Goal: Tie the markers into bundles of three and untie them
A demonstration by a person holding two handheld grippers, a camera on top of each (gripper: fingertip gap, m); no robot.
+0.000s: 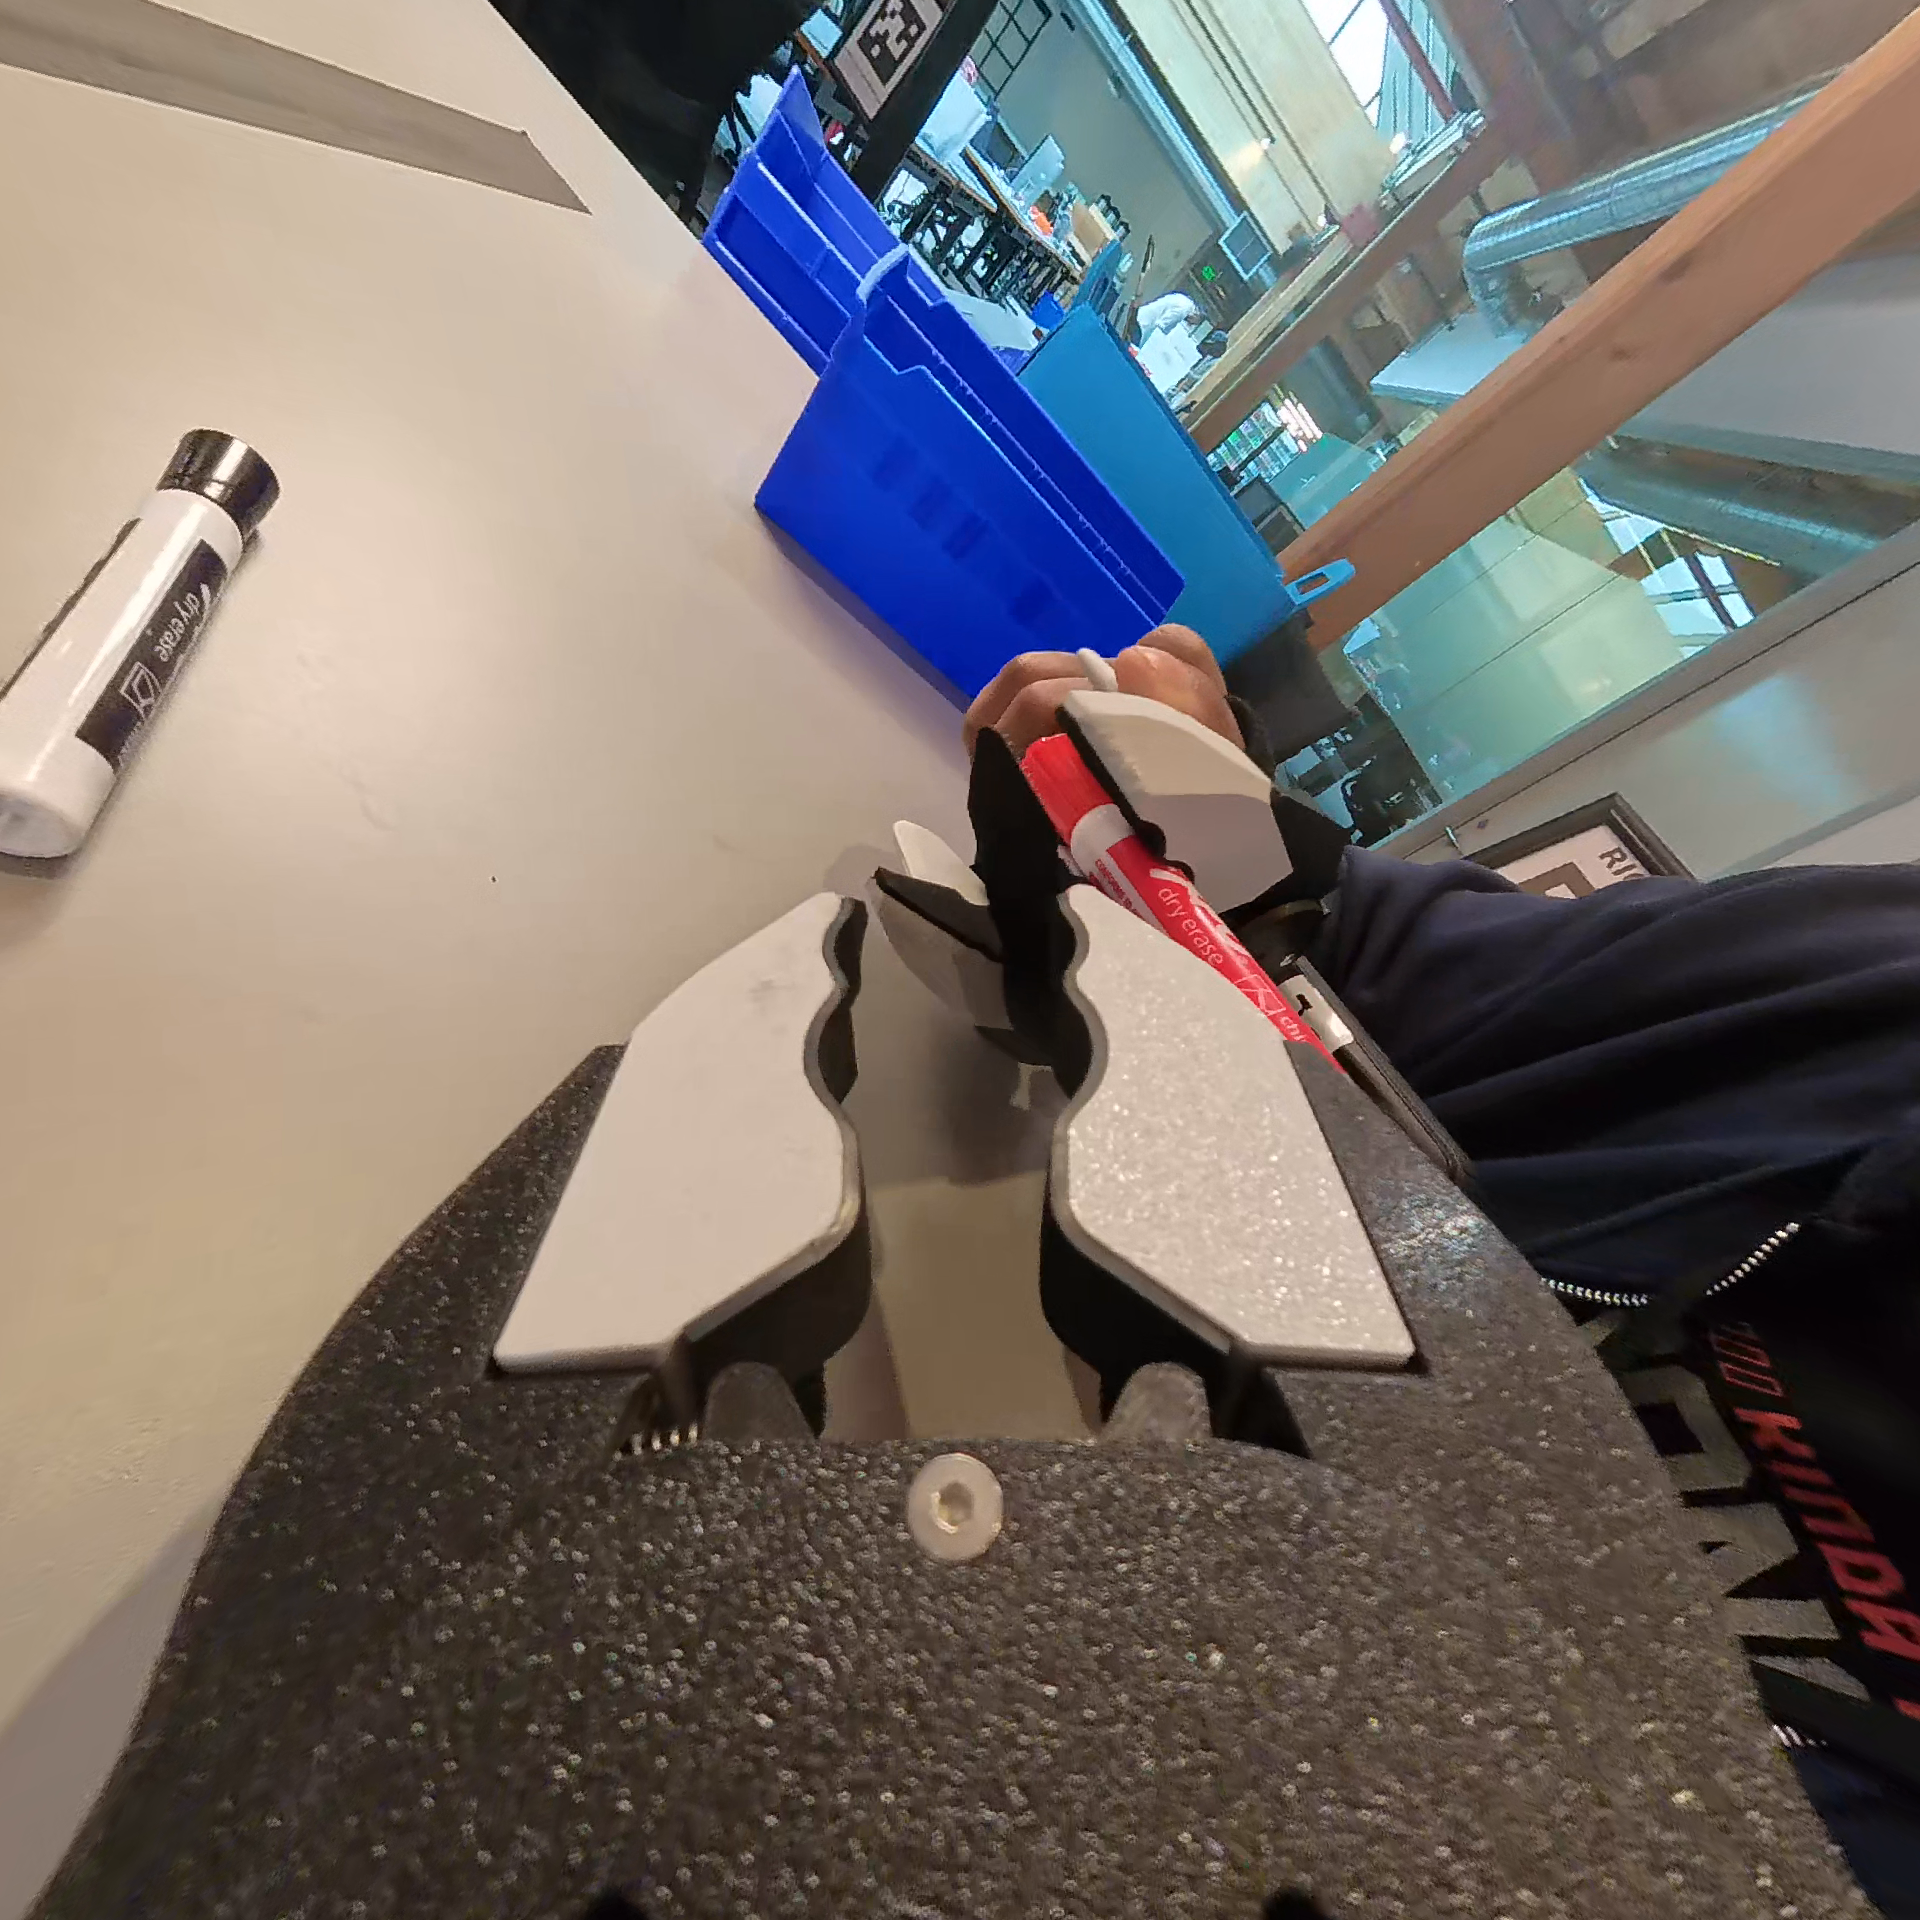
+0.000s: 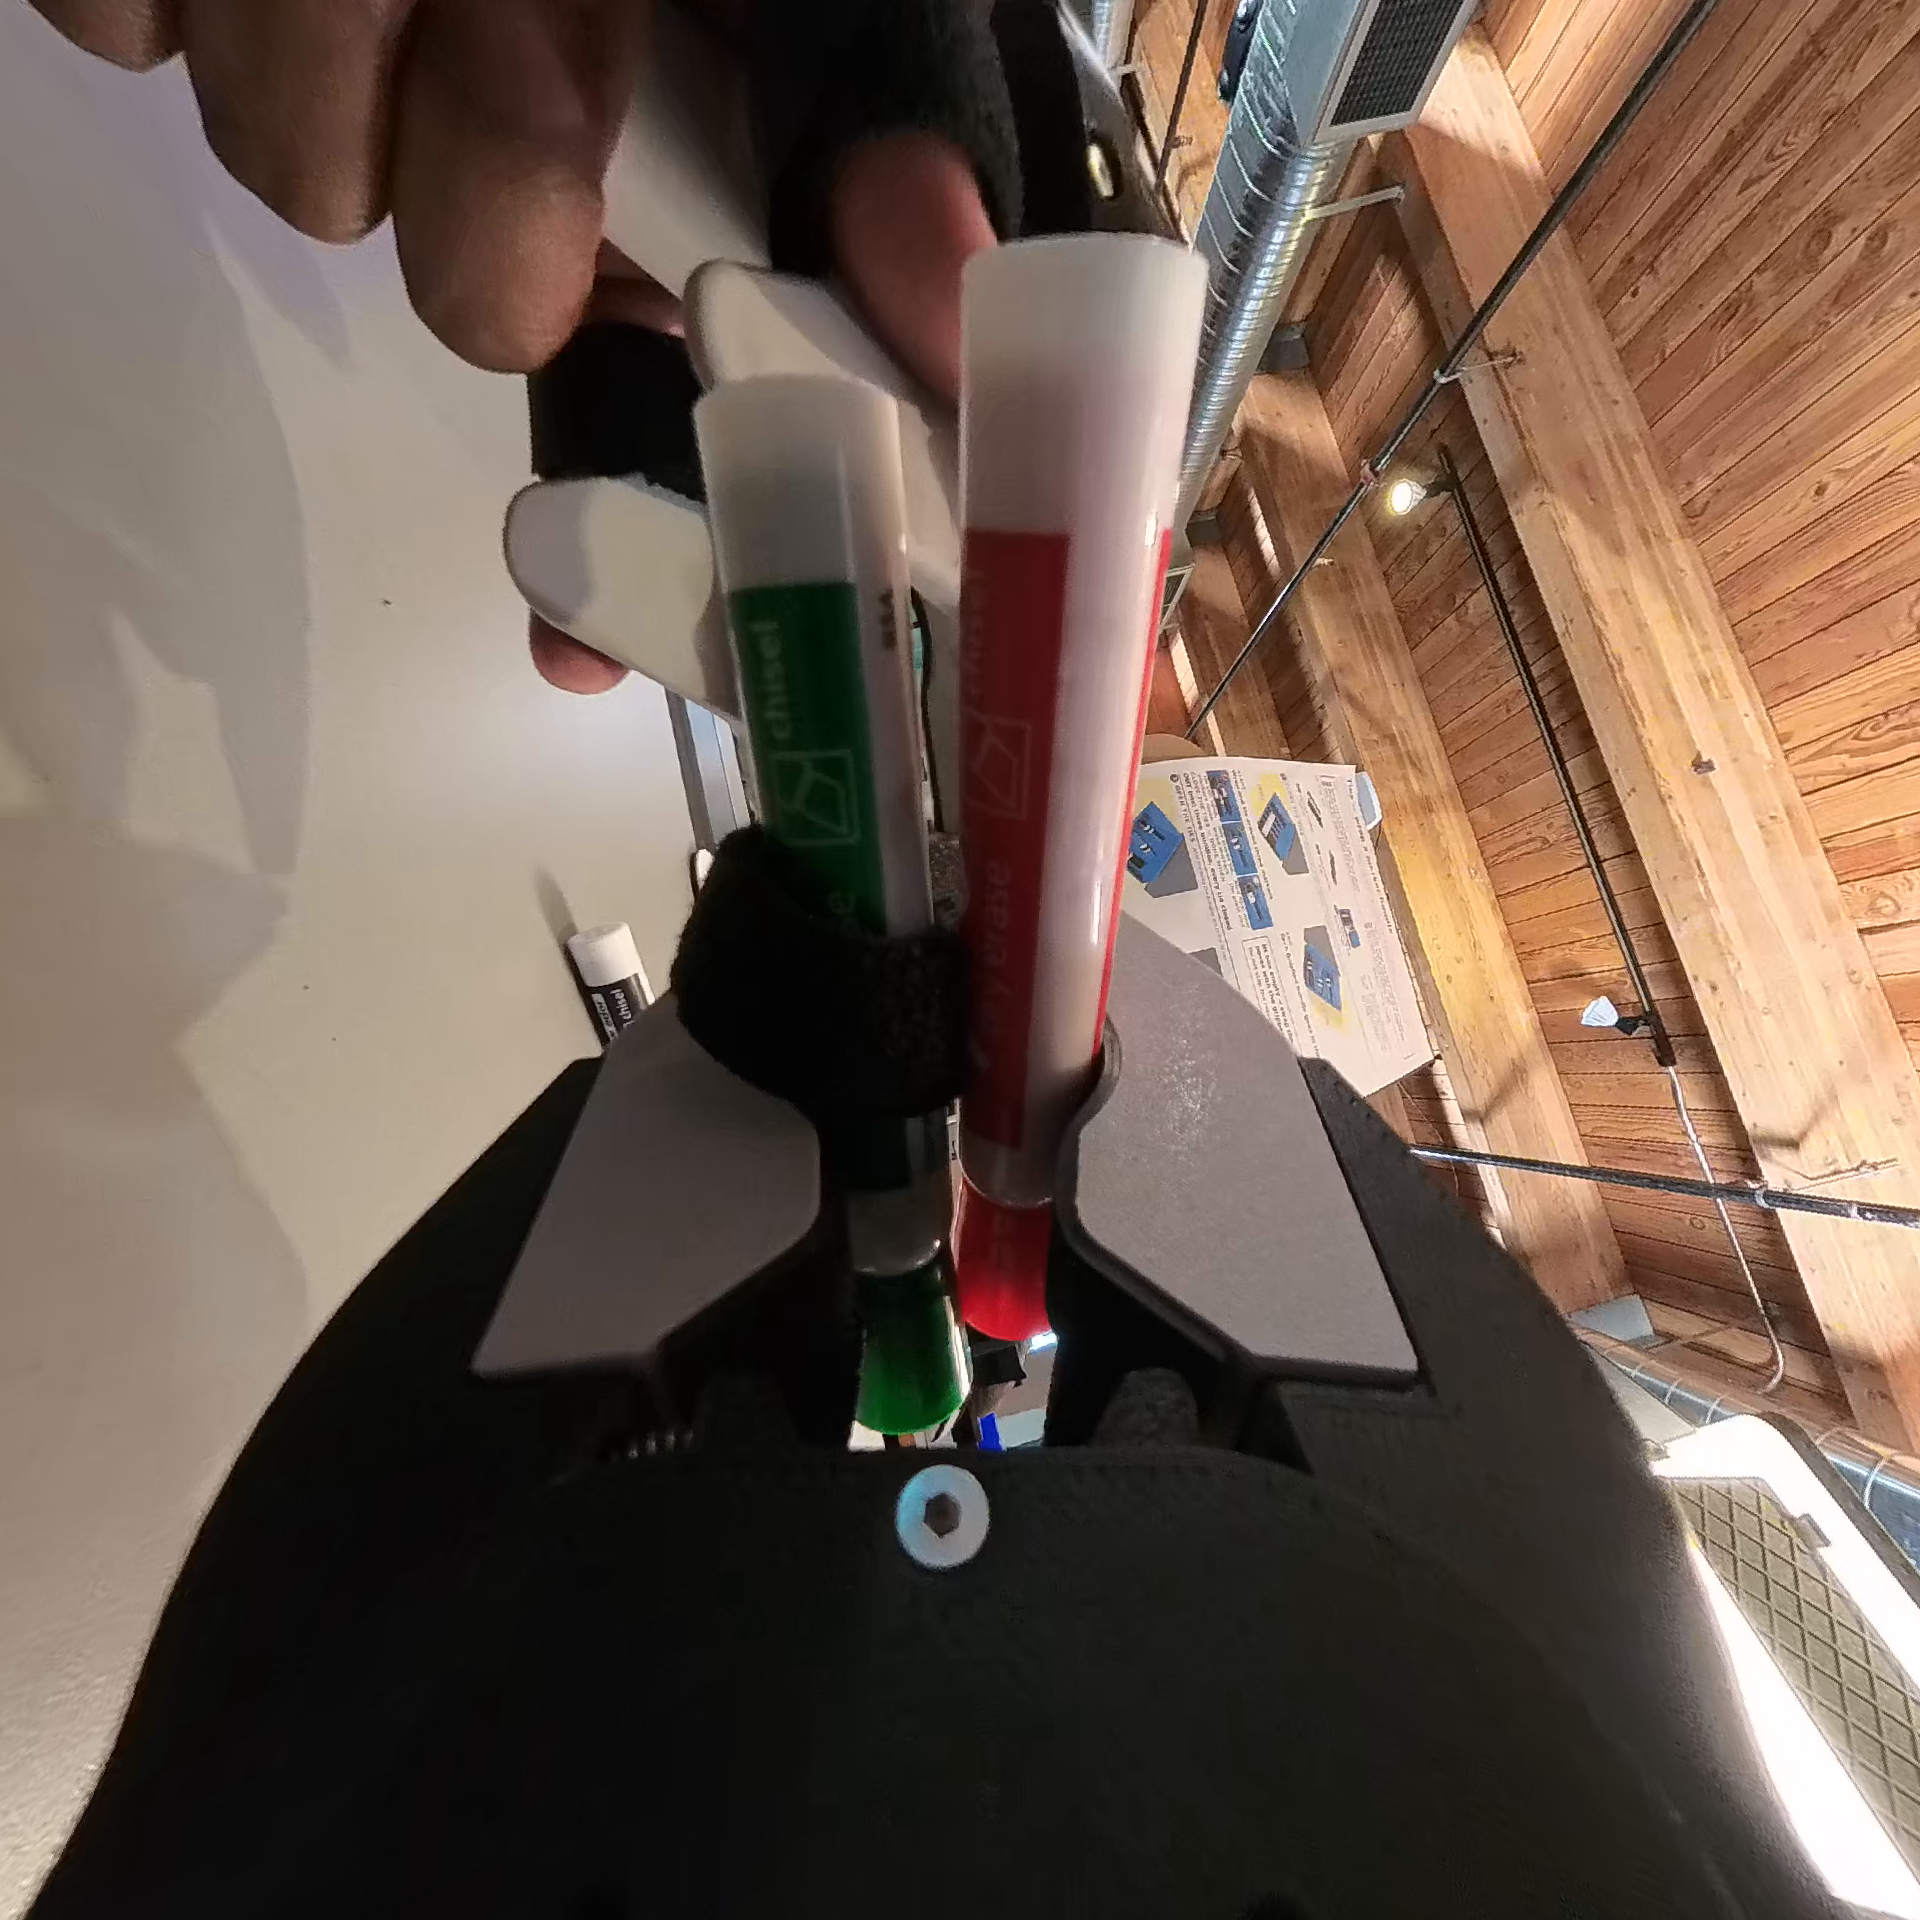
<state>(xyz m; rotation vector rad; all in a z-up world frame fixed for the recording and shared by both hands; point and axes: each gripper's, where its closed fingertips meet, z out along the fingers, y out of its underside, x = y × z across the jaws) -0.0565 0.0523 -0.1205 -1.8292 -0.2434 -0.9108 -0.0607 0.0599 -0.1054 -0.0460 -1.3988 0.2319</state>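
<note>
Pale grey table (image 1: 436,644), smooth top. Black-capped marker (image 1: 125,634) lies flat on it, alone, left side. Two blue bins (image 1: 966,540) stand at far edge, one behind other, well apart from marker. Same marker (image 2: 613,982) partly visible in right wrist view

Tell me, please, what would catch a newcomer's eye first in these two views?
The right claw fills its view, shut on a red marker and a green marker, a black strap wrapped around the green one. In the left view, a black marker lies alone on the table beside blue bins.
</note>
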